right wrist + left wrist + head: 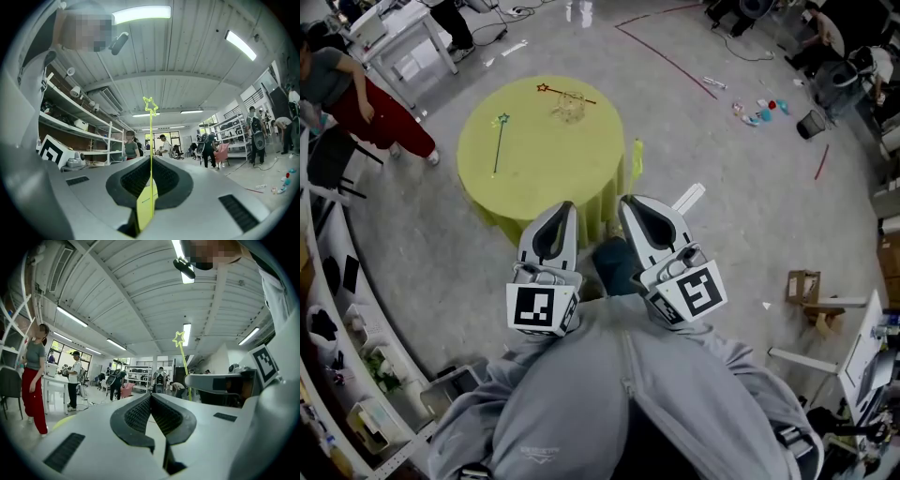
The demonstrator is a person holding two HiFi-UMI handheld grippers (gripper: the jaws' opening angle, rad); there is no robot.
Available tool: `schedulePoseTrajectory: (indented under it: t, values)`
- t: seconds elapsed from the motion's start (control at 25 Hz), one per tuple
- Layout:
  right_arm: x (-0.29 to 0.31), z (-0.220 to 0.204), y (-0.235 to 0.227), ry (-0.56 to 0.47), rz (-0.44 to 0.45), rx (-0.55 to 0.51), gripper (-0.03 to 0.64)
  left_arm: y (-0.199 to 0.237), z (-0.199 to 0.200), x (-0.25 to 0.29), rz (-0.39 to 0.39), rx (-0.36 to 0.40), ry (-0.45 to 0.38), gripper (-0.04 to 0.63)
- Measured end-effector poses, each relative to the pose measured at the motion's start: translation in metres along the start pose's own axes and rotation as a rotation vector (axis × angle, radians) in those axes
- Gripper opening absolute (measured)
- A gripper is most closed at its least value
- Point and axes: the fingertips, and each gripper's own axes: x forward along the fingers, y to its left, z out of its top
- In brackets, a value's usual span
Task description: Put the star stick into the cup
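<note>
Clamping star stick (151, 140), right gripper (151, 161), star beyond jaw tips

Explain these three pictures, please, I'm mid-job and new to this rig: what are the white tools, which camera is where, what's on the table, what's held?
No robot arm here: a person holds a two-jaw gripper in each hand. The head view looks down on the left gripper, the right gripper and a round table. On it are a green star stick, a red star stick and a clear cup. The other two views look along each gripper's own jaws. The left is shut and empty; the right is shut on a yellow star stick.
</note>
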Motion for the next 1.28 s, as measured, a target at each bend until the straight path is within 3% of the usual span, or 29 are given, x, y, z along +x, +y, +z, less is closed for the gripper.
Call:
schedulePoseTrajectory:
  t: [0.52,0.88,1.28]
  values:
    - [0.053,-0.007,-0.039,-0.015,0.037,-0.015,0.037,0.031,-0.004,0.054,0.025,0.013,-0.011,0.017]
    - [0.146,-0.016,-0.116,0.017,0.1,0.006,0.037,0.083,-0.008,0.155,0.082,-0.008,0.007,0.017]
    - [0.248,-0.026,-0.206,0.07,0.258,0.038,0.037,0.13,-0.008,0.274,0.194,-0.006,0.019,0.017]
